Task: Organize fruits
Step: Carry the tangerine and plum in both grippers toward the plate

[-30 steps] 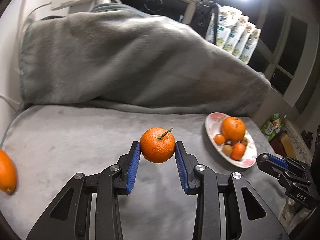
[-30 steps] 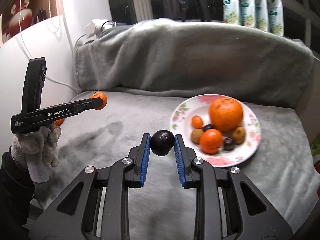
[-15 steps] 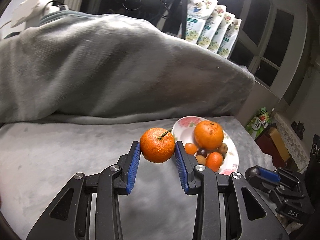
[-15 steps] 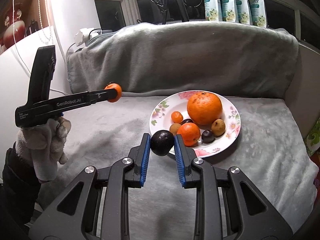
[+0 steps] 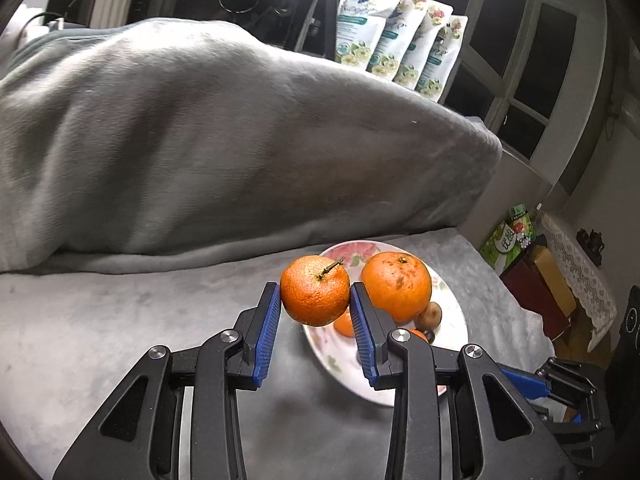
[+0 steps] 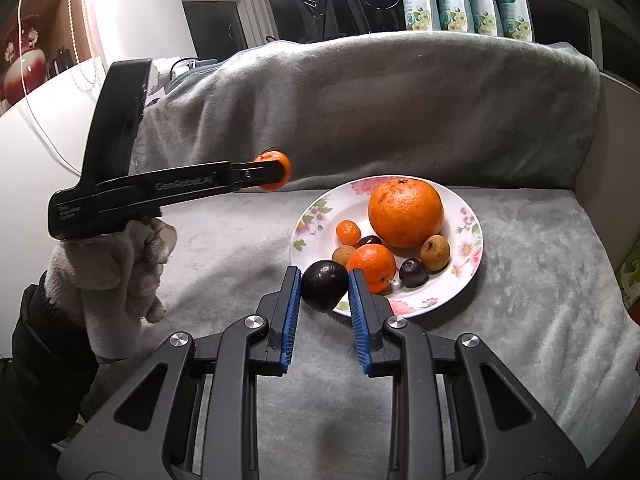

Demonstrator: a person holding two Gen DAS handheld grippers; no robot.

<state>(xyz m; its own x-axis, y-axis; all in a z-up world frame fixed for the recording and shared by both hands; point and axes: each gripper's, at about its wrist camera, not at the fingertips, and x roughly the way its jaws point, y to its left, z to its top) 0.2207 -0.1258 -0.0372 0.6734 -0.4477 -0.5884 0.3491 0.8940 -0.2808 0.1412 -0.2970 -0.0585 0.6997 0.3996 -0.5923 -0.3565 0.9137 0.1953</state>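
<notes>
Item: left tongs (image 5: 315,306), pinching a tangerine (image 5: 315,295) between the blue pads. Change over the last second: I have swung them from open grey blanket toward the plate (image 5: 452,344); the plate now sits right behind the fruit, where before it lay well off to the right. The tangerine hangs above the plate's near-left rim, not touching it.

Item: right tongs (image 6: 323,300), pinching a dark plum (image 6: 323,285). Change: I have carried them closer to the plate (image 6: 470,268); the plum now overlaps the front-left rim.

Meaning: both fruits look, by my judgement, about ready to set down; free room shows on the plate's left side.

Pose: left tongs held level, high over the cushion, gloved hand (image 6: 108,264) gripping the handle from below. Right tongs low, angled down at the plate.

On plate: large orange (image 6: 405,213), smaller citrus, brown and dark small fruits.
</notes>
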